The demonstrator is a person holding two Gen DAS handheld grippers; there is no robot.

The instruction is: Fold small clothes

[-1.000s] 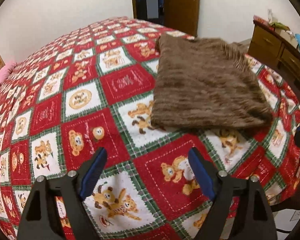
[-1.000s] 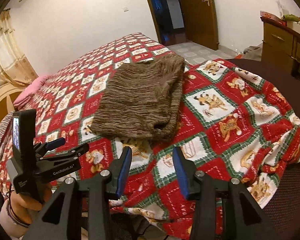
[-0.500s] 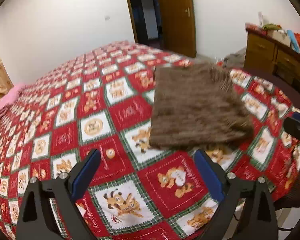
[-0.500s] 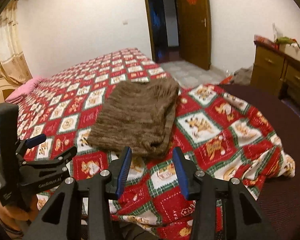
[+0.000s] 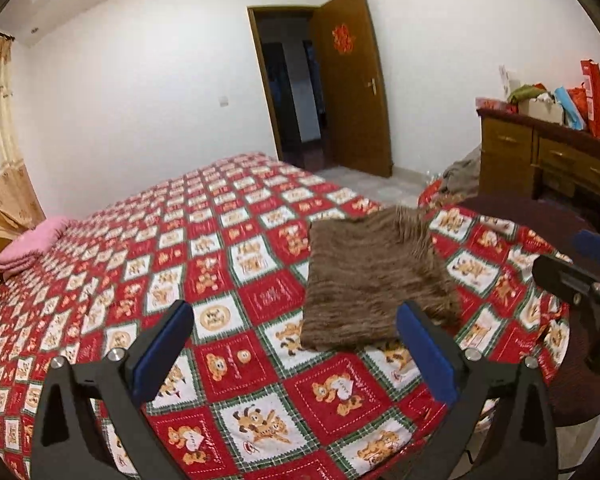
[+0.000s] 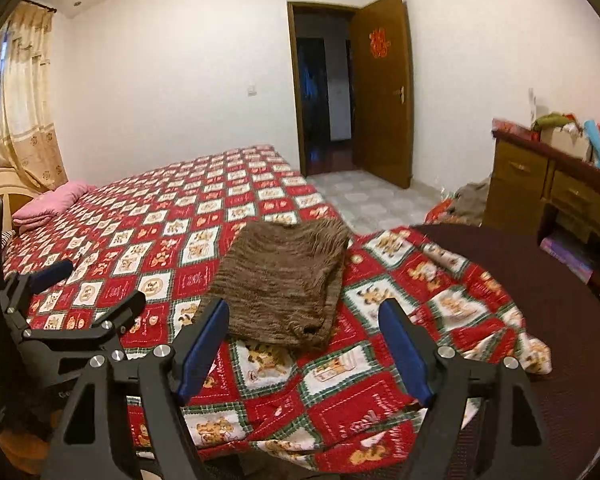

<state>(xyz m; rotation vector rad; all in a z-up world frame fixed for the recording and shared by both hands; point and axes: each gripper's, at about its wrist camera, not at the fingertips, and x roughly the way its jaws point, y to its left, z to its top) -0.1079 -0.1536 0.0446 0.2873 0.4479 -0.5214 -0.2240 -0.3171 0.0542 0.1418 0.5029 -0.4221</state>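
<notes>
**Both grippers held clear of the folded brown garment**

The left gripper has its blue-padded jaws spread wide and opening further, with nothing between them but air above the bedspread. The right gripper is also opening, its jaws apart and gripping nothing. Both hang short of the near edge of the brown garment, neither touching it.

That garment, a ribbed brown knit, lies folded into a rough rectangle on the bedspread, flat, with its thick folded edge toward the grippers. It sits close to the corner of the bed nearest the door. The bedspread around it is a patchwork of red and white squares with cartoon bears. Far from the garment, at the head of the bed, lies a pink pillow. Beyond the garment stands an open wooden door, and off to its right a wooden dresser loaded with bags and boxes.
</notes>
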